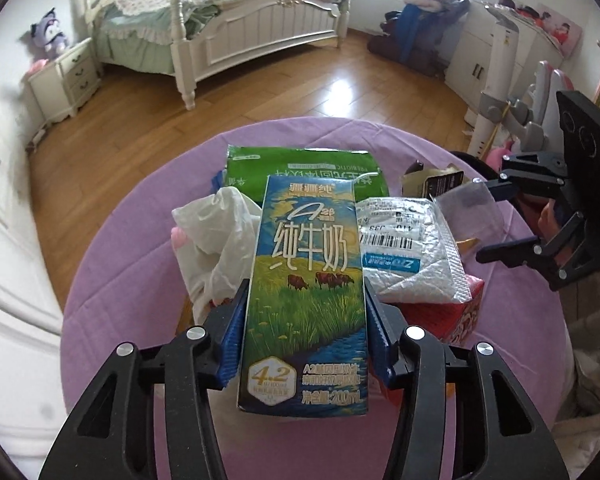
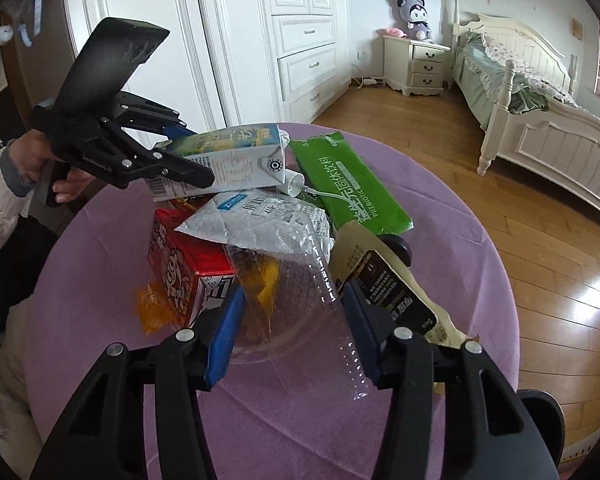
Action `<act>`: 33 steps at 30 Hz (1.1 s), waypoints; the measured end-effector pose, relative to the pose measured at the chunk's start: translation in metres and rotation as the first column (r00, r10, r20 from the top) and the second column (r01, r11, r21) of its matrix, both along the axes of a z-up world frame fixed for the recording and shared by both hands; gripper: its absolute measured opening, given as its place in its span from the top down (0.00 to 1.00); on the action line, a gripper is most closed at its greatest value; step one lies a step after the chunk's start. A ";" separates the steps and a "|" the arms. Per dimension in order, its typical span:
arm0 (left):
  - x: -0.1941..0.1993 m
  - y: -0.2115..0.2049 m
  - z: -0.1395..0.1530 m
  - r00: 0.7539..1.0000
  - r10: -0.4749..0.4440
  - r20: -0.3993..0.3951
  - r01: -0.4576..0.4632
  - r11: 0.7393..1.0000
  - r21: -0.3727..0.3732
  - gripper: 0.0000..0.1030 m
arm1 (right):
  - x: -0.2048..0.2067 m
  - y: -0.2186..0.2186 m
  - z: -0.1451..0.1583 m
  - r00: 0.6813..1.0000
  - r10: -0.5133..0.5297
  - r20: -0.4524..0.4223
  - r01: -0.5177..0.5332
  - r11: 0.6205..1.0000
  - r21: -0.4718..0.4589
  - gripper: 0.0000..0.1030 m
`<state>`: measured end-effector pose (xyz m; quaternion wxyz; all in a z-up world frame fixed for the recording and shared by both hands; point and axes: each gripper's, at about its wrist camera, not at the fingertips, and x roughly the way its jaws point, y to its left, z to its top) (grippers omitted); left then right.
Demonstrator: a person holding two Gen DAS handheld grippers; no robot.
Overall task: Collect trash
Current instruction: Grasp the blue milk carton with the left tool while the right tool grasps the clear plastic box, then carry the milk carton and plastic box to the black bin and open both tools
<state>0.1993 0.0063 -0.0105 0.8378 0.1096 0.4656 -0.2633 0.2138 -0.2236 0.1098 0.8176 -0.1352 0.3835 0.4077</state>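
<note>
A blue and green milk carton point(image 1: 306, 264) stands up between the blue pads of my left gripper point(image 1: 306, 286), which press on its two sides. In the right wrist view that left gripper point(image 2: 198, 156) holds the carton point(image 2: 240, 160) level above the trash pile. My right gripper point(image 2: 292, 292) has a crumpled clear plastic wrapper point(image 2: 292, 320) between its pads, and both pads touch it. From the left wrist view the right gripper point(image 1: 484, 222) is at the pile's right side.
On the round table's purple cloth point(image 1: 120, 280) lie a green sachet point(image 2: 352, 188), a white bubble mailer point(image 1: 404, 248), a red carton point(image 2: 184, 264), a white plastic bag point(image 1: 216, 232), a beige and black pouch point(image 2: 388, 284) and an orange wrapper point(image 2: 152, 312). Wooden floor and a bed point(image 1: 236, 24) are beyond.
</note>
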 end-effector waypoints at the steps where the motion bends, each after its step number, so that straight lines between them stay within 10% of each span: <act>1: -0.003 -0.001 0.001 1.000 0.007 0.011 -0.007 1.000 -0.001 0.51 | -0.003 0.000 0.002 1.000 -0.010 0.000 0.010 1.000 0.012 0.57; 9: -0.027 0.007 0.019 0.985 0.150 0.090 -0.137 0.981 -0.135 0.53 | -0.024 -0.028 0.024 0.988 -0.140 -0.065 0.152 0.961 0.230 0.62; 19: -0.063 -0.063 0.074 0.968 0.176 0.180 -0.120 0.952 -0.282 0.53 | -0.010 -0.126 0.020 0.898 -0.356 -0.257 0.439 0.725 0.531 0.61; 33: -0.018 -0.314 0.003 0.998 -0.064 0.031 0.070 0.938 -0.339 0.53 | 0.000 -0.295 -0.065 0.641 -0.653 -0.404 0.758 0.452 0.471 0.61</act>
